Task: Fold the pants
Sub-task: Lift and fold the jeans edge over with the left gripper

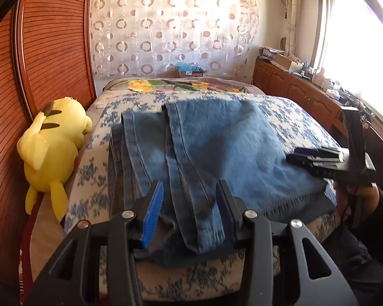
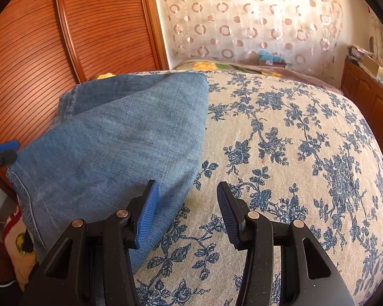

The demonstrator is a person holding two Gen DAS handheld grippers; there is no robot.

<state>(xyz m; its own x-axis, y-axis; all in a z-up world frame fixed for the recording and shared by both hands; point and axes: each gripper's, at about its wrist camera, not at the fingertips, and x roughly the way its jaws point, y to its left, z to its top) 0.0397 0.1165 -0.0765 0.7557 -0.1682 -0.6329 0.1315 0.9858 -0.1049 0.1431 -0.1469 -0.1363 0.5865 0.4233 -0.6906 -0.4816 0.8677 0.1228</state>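
1. Pants [image 1: 217, 140]: faded mid-blue denim, paler stitching along seams and hems.
2. Bedspread [image 2: 280, 153]: beige ground, dark blue rose-and-leaf sprays all over.
3. Blanket [image 1: 181, 85] at the far end of the bed: dusty mauve with yellow flowers and green leaves.
4. Plush toy [image 1: 51, 148]: bright yellow, brown stripes on the back, dark ear tip.
5. Curtain [image 1: 171, 25]: sheer white, scattered with brownish-pink rings and discs.
6. Wardrobe door [image 1: 53, 43]: reddish-brown wood, fine horizontal ribbing.
7. Cabinets [image 1: 293, 89] under the window: reddish-brown wood.
8. Left gripper [image 1: 191, 204] and right gripper [image 2: 186, 204]: black frames, ribbed royal-blue pads.
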